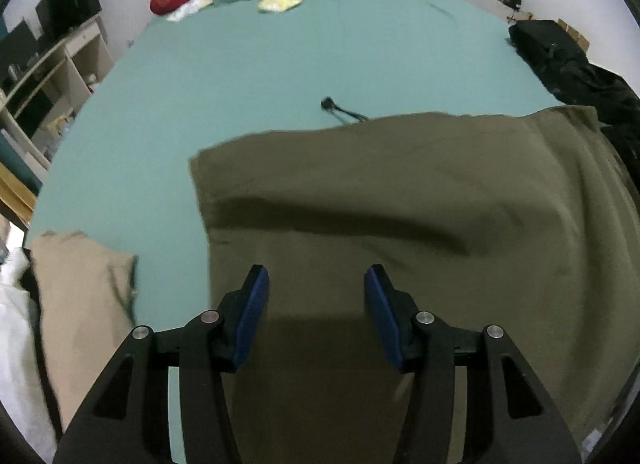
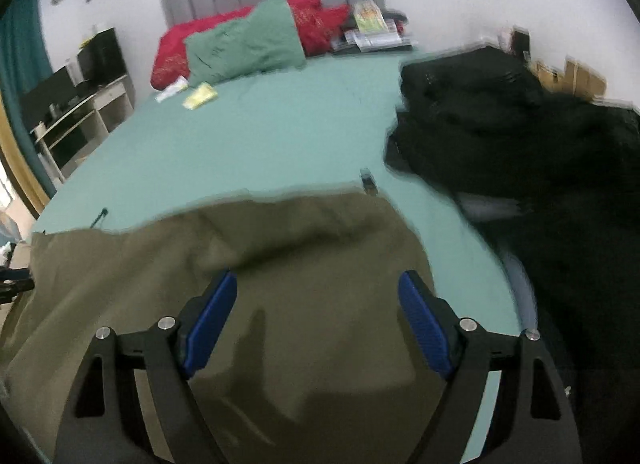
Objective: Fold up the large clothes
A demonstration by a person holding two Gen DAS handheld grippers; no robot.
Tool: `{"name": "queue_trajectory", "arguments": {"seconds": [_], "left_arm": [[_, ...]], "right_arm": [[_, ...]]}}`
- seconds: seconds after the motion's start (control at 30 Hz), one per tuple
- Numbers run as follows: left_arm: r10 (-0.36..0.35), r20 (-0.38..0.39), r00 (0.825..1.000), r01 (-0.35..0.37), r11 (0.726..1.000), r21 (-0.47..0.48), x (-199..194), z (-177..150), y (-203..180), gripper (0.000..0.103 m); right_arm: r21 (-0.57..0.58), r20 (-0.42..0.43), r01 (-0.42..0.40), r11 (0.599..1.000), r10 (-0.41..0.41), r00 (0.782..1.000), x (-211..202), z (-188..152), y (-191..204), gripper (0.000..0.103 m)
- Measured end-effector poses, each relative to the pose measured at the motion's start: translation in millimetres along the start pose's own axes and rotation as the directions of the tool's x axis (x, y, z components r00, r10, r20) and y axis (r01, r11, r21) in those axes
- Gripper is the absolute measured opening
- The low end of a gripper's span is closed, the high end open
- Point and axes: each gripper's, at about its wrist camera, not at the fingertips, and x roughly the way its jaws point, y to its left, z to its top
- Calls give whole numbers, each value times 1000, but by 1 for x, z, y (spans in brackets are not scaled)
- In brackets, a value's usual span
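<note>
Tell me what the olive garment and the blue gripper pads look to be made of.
Olive garment: seemingly woven cotton-like cloth, matte; it drapes in soft folds with no sheen. Blue pads: probably rubber or soft plastic, matte, with a fine ribbed texture on the right gripper's pad.

Left tool [image 1: 316, 284]: jaws apart, moderate gap, nothing clamped between the blue pads [image 1: 252, 320]. Both black fingers in view, pivot pins visible, tips aimed down and forward. Pads look clean and sharp in the left wrist view.

Right tool [image 2: 318, 290]: jaws spread wider than the left's, blue pads [image 2: 426, 328] well apart, nothing pinched. Fingers angled down and forward too, a bit shallower. Right wrist view is smeared with motion blur.

No hand, sleeve or arm visible in either view, only the tool linkages.
</note>
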Motion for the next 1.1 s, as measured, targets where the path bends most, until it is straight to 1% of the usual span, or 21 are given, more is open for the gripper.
{"name": "queue_trajectory", "arguments": {"seconds": [0.03, 0.07, 0.13, 0.17, 0.2, 0.23, 0.3, 0.4, 0.43, 0.5, 0.57, 0.63, 0.7, 0.77, 0.83, 0.9, 0.97, 1.0, 1.03, 1.07, 1.1], "left_arm": [[12, 2, 1000, -12, 1000, -8, 5, 3, 0, 54], [26, 11, 1000, -25, 999, -25, 8, 6, 0, 54], [57, 49, 997, -53, 996, -79, 14, 17, 5, 54], [86, 53, 995, -81, 992, -95, 18, 21, 7, 54], [138, 46, 989, -132, 985, -108, 25, 26, 11, 55], [165, 34, 986, -159, 979, -126, 30, 28, 14, 55], [199, 15, 980, -193, 966, -170, 34, 27, 21, 55], [256, 6, 967, -249, 945, -213, 27, 14, 32, 55], [255, 0, 967, -248, 939, -239, 20, 6, 37, 55], [226, 13, 974, -214, 936, -278, 2, -14, 45, 55], [205, 29, 978, -188, 936, -297, -16, -34, 46, 59], [167, 52, 985, -142, 938, -317, -34, -60, 46, 66], [137, 37, 990, -119, 943, -310, -43, -84, 41, 69], [97, 1, 995, -92, 947, -308, -39, -107, 39, 69], [52, -23, 998, -57, 939, -341, -34, -128, 41, 70], [17, -20, 1000, -24, 924, -382, -32, -148, 36, 70], [17, -8, 1000, -18, 916, -402, -31, -154, 36, 70], [11, -8, 1000, -14, 914, -406, -28, -154, 37, 62], [-15, 0, 1000, 14, 918, -396, -27, -154, 34, 28], [-9, -5, 1000, 6, 927, -375, -28, -157, 27, 15], [24, -4, 1000, -24, 938, -346, -29, -156, 22, 9]], "right_arm": [[4, -30, 5, 1000, -5, 1000, 6, -5, -3, 83], [-5, -62, 42, 999, -42, 997, 13, -13, -6, 83], [-12, -88, 74, 997, -75, 993, 25, -21, -14, 83], [-2, -97, 77, 997, -77, 992, 30, -21, -19, 84], [25, -111, 77, 997, -74, 991, 35, -21, -26, 89], [50, -118, 78, 996, -71, 990, 38, -19, -32, 92], [92, -131, 73, 993, -61, 990, 44, -15, -41, 94], [97, -129, 57, 994, -44, 991, 47, -12, -45, 94], [96, -126, 56, 994, -43, 991, 47, -12, -45, 94], [91, -106, 67, 994, -57, 993, 39, -14, -45, 94], [84, -89, 74, 994, -66, 994, 25, -20, -45, 94], [95, -73, 63, 993, -57, 996, 10, -25, -48, 94], [111, -55, 57, 992, -51, 997, -8, -32, -51, 94], [142, -49, 47, 989, -40, 998, -27, -50, -55, 94], [180, -58, 33, 983, -23, 998, -39, -69, -57, 94], [227, -70, 13, 974, 3, 998, -50, -95, -59, 94], [273, -95, 8, 962, 19, 995, -54, -120, -61, 94], [303, -99, 3, 953, 29, 995, -54, -129, -63, 94], [331, -88, -8, 943, 39, 995, -56, -136, -64, 94], [347, -56, -15, 938, 37, 998, -60, -144, -64, 94], [341, -50, -10, 940, 29, 998, -62, -146, -61, 94]]}}
